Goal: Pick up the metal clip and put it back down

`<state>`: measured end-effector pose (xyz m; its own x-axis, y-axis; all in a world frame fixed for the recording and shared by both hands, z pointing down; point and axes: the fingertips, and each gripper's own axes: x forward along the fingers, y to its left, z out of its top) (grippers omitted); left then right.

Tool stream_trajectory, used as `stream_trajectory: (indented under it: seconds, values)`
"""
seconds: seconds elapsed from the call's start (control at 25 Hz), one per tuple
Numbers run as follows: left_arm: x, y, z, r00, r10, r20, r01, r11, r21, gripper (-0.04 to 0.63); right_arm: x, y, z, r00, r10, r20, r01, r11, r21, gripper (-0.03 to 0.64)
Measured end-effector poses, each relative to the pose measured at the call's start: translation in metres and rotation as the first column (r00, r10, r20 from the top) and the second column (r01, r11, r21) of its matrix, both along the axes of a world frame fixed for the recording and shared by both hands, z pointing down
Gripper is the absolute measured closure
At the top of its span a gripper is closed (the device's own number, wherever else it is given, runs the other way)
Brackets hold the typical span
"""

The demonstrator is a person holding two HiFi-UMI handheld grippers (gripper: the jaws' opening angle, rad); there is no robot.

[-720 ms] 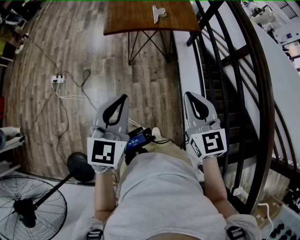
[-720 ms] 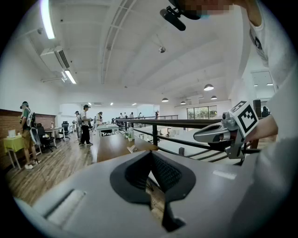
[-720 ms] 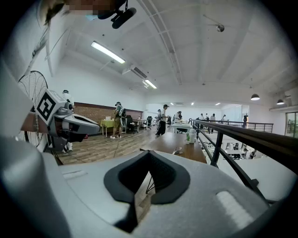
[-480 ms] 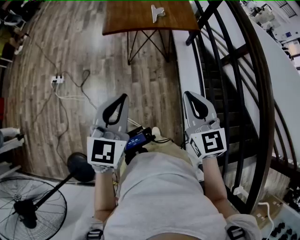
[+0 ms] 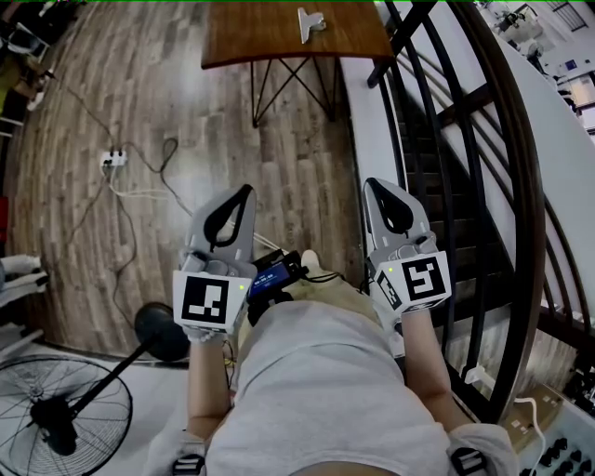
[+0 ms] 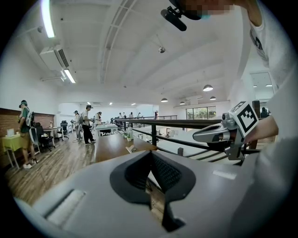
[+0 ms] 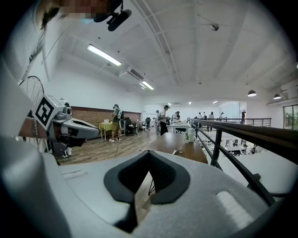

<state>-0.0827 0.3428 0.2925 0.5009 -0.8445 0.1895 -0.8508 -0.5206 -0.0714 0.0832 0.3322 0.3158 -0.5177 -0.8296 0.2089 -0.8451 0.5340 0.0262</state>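
1. The wooden floor (image 5: 139, 139) fills the left and middle of my head view.
2. A dark stair railing (image 5: 507, 186) sweeps down the whole right side of that frame.
3. The wooden table (image 5: 260, 37), on thin black legs, sits at the top centre and is cut off by the upper edge. In both gripper views I see it small, past the jaw tips.
4. A black floor fan (image 5: 56, 418) takes the lower left corner.
5. My left gripper (image 5: 244, 193) is just left of centre and points up the frame towards the table. In the left gripper view its jaws are pressed together with nothing between them.
6. My right gripper (image 5: 372, 186) is just right of centre, level with the left one and aimed the same way. In the right gripper view its jaws are likewise squeezed closed and empty.
7. A white power strip (image 5: 113, 159) lies on the floor at the middle left, with a cable trailing from it.
8. The metal clip (image 5: 310, 22) rests on the tabletop at the top centre, towards the table's right end, well apart from both grippers and untouched. It shows as a small pale shape on the table in the right gripper view.
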Motion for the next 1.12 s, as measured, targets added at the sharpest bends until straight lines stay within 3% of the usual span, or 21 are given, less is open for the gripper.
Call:
stream_trajectory:
  seconds: [0.12, 0.24, 0.32, 0.52, 0.88, 1.12]
  values:
    - [-0.001, 0.0, 0.001, 1.0, 0.004, -0.014, -0.004, 1.0, -0.006, 0.595, -0.001, 0.0, 0.001, 1.0, 0.006, 0.017, -0.006, 1.0, -0.005, 0.615]
    - [-0.001, 0.001, 0.004, 1.0, 0.019, -0.017, -0.019, 1.0, -0.015, 0.513, -0.004, 0.0, 0.0, 1.0, 0.008, 0.025, -0.008, 1.0, -0.006, 0.615]
    - [-0.002, 0.001, 0.003, 1.0, 0.028, -0.014, -0.028, 1.0, -0.009, 0.497, -0.007, 0.0, -0.001, 0.999, 0.006, 0.037, -0.006, 1.0, -0.008, 0.56]
    - [-0.008, 0.0, 0.001, 0.999, 0.033, -0.028, -0.033, 0.999, 0.0, 0.498, -0.013, -0.002, -0.004, 0.999, 0.016, 0.05, -0.016, 1.0, -0.007, 0.495]
    - [-0.022, 0.0, 0.001, 0.998, 0.05, -0.043, -0.05, 0.999, 0.015, 0.505, -0.024, 0.004, -0.002, 0.998, 0.044, 0.044, -0.044, 0.999, 0.0, 0.492]
    - [-0.03, 0.0, 0.002, 0.997, 0.082, -0.006, -0.082, 0.996, 0.024, 0.509, -0.033, 0.009, -0.002, 0.997, 0.059, 0.045, -0.059, 0.998, 0.008, 0.492]
